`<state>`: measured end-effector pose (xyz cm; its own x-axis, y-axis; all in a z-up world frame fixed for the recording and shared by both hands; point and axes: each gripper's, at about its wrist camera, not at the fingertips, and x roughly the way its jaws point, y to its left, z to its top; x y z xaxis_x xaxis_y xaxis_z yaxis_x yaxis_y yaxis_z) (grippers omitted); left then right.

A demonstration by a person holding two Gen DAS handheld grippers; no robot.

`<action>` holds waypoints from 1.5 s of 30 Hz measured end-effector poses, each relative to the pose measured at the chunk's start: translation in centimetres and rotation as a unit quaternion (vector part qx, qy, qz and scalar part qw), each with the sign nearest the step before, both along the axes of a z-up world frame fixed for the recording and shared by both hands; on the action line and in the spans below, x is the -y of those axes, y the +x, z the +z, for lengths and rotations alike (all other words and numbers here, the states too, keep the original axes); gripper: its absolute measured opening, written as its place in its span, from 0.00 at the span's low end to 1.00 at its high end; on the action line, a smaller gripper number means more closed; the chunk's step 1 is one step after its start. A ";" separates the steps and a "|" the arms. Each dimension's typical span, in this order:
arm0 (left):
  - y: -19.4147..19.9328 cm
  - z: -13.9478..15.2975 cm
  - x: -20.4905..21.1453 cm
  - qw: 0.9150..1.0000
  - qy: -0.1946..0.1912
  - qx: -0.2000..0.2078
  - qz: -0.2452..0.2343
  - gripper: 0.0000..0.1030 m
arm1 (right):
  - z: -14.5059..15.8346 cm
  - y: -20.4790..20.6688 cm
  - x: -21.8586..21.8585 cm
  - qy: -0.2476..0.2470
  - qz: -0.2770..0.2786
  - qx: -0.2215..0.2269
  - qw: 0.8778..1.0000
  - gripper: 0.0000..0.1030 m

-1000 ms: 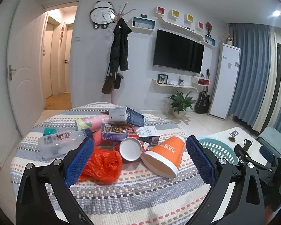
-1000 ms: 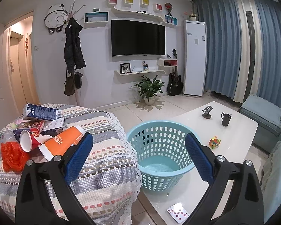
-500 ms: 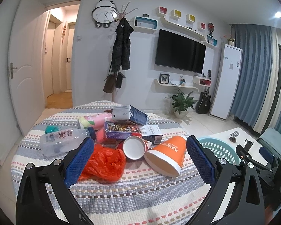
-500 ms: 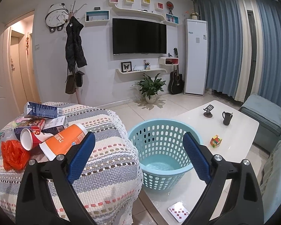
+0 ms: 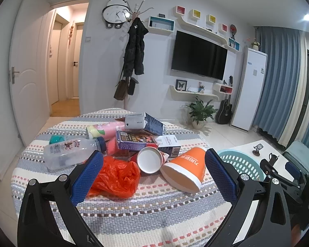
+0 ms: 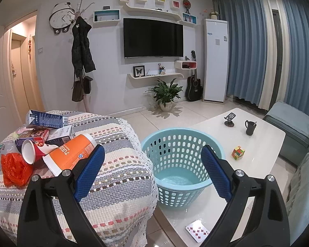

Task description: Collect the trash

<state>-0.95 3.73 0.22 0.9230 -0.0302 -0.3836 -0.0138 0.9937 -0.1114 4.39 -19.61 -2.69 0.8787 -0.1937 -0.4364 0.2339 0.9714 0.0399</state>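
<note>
A heap of trash lies on the round table with the striped cloth [image 5: 146,210]: an orange paper cup [image 5: 185,169] on its side, a red cup [image 5: 149,159], an orange plastic bag [image 5: 116,177], a clear bottle [image 5: 72,150], a pink bottle [image 5: 105,129] and several cartons [image 5: 145,121]. My left gripper [image 5: 152,177] is open, just short of the heap, holding nothing. My right gripper [image 6: 152,168] is open and empty, above the table's right edge and the light blue basket [image 6: 181,164]. The orange cup [image 6: 70,156] shows at its left.
The basket stands on a white coffee table [image 6: 263,144] with a puzzle cube [image 6: 238,153], a black mug [image 6: 250,126], a phone stand [image 6: 229,120] and a playing card [image 6: 197,230]. A grey sofa [image 6: 292,127] is at the right. The right gripper shows in the left view [image 5: 286,170].
Both grippers have drifted slightly; the heap sits a little higher and to the right in the left wrist view. Both stay open and empty.
</note>
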 end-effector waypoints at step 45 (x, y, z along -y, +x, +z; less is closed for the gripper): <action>10.3 -8.8 -10.7 0.974 -0.094 -0.207 -0.015 0.70 | -4.9 13.0 -7.7 0.145 0.172 -0.177 0.958 0.78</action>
<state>9.32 14.44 -8.54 0.6875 -0.1600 -0.7084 -0.0687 0.9567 -0.2827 17.36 -11.86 -7.58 0.6559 0.2563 -0.7100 -0.0502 0.9533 0.2978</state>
